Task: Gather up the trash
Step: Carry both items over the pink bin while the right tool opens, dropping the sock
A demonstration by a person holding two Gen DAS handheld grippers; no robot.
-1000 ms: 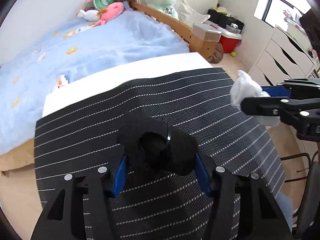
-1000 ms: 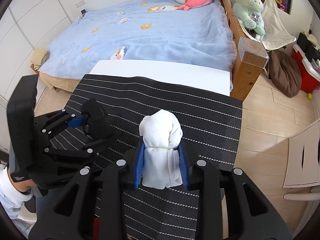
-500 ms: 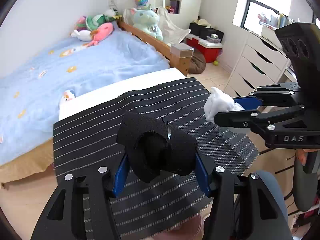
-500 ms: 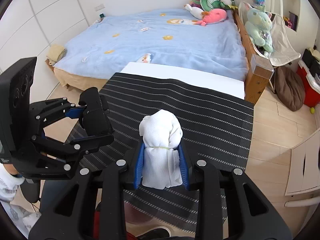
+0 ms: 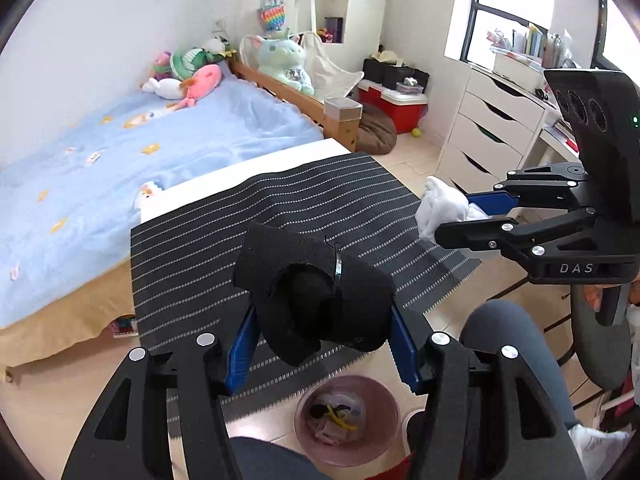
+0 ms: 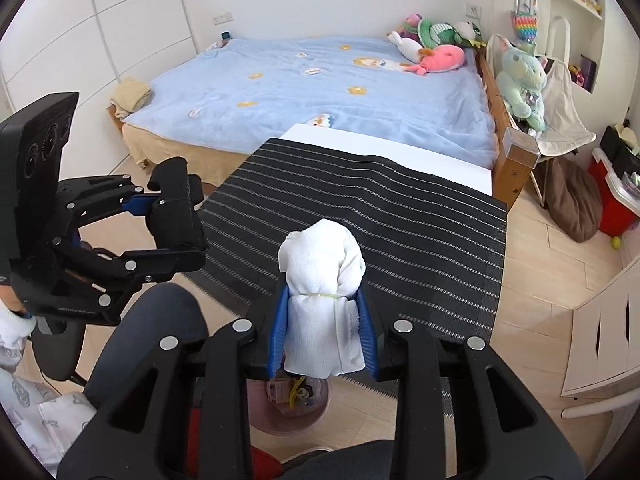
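Observation:
My left gripper [image 5: 320, 344] is shut on a black rolled cloth bundle [image 5: 312, 292], held in the air near the front edge of the black striped mat [image 5: 280, 216]. It also shows in the right wrist view [image 6: 176, 208]. My right gripper [image 6: 322, 336] is shut on a white rolled cloth bundle [image 6: 322, 276] tied with a thin band; that bundle also shows in the left wrist view [image 5: 440, 208]. A pink trash bin [image 5: 384, 436] with scraps inside stands on the floor below both grippers, and it shows in the right wrist view [image 6: 288, 420].
The mat lies on a white table [image 6: 384, 148] against a blue bed [image 6: 320, 84] with plush toys. A white drawer unit [image 5: 488, 136] stands at right. The person's knees [image 5: 508, 340] flank the bin. A red cooler [image 5: 396, 104] sits far back.
Both grippers have pulled back and up from the mat, each with its bundle. The table's front edge, the floor and the pink bin have come into view below.

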